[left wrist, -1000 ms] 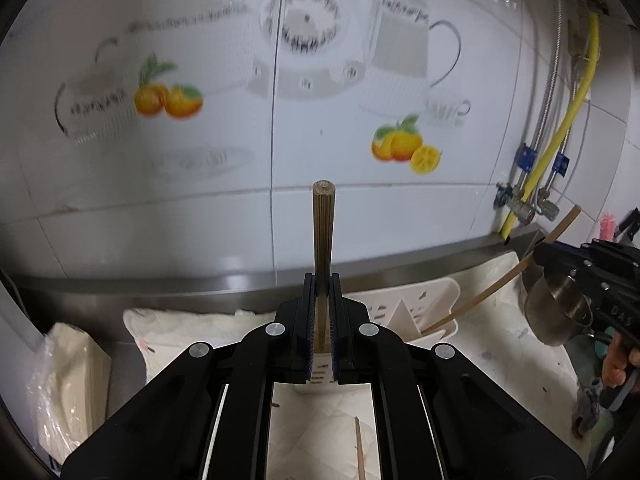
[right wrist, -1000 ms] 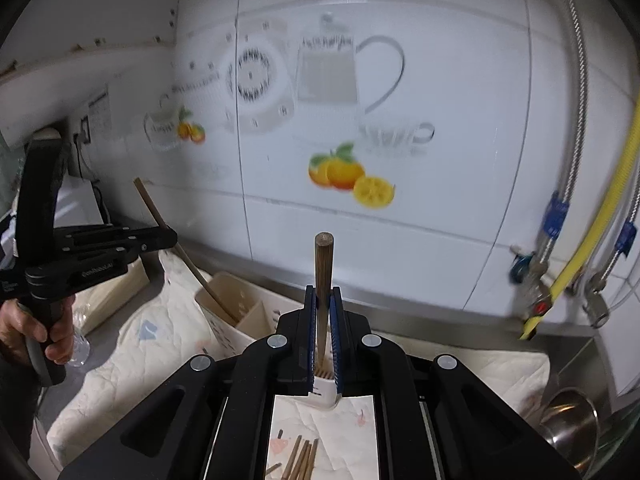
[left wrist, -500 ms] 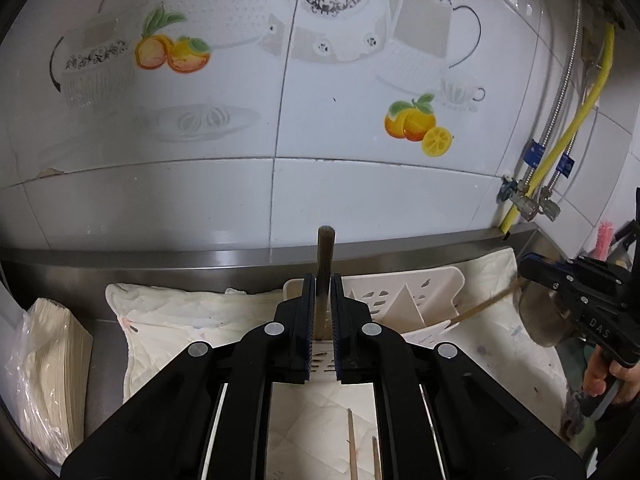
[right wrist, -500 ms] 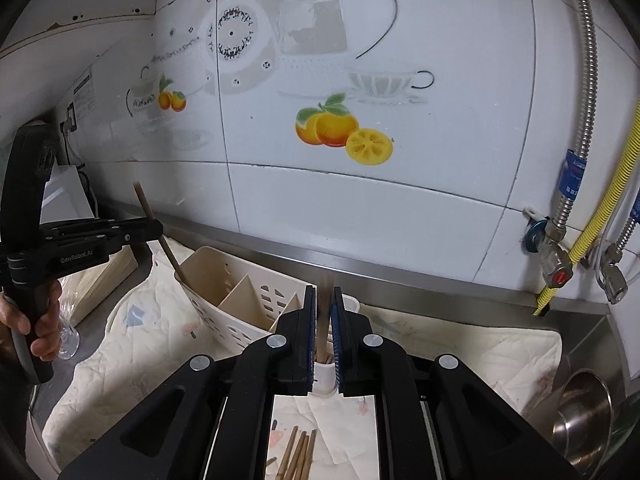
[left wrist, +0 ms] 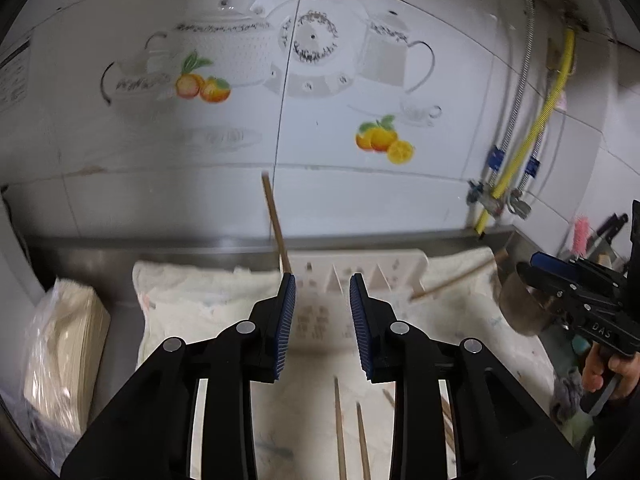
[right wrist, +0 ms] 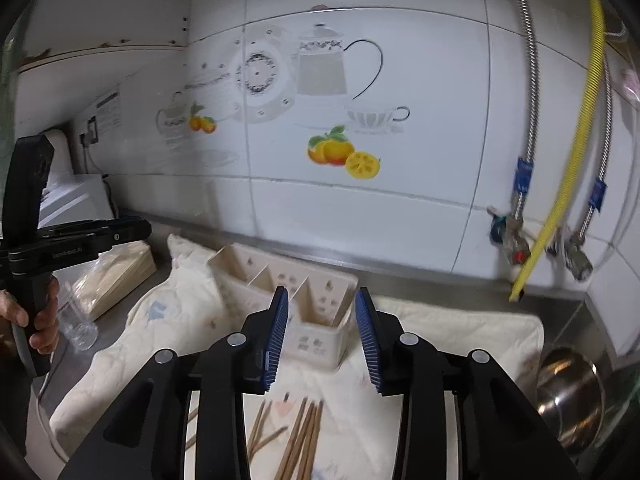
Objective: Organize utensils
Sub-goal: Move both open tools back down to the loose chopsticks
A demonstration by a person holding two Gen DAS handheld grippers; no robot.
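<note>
Left wrist view: the left gripper [left wrist: 322,304] has just been opening, released, nothing between its jaws; a chopstick [left wrist: 275,224] leans in the caddy [left wrist: 394,266] just ahead. The right gripper [right wrist: 321,322] likewise stands released. Both tilt downward; best withdraw straight, avoiding the stick.

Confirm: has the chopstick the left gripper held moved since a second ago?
Yes. The chopstick now stands free, tilted in the holder beyond the just-opened left gripper.

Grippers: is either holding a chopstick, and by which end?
Neither. The left gripper and right gripper have just been opening, nothing between their pads; one chopstick leans ungripped beside the left one's tip.
</note>
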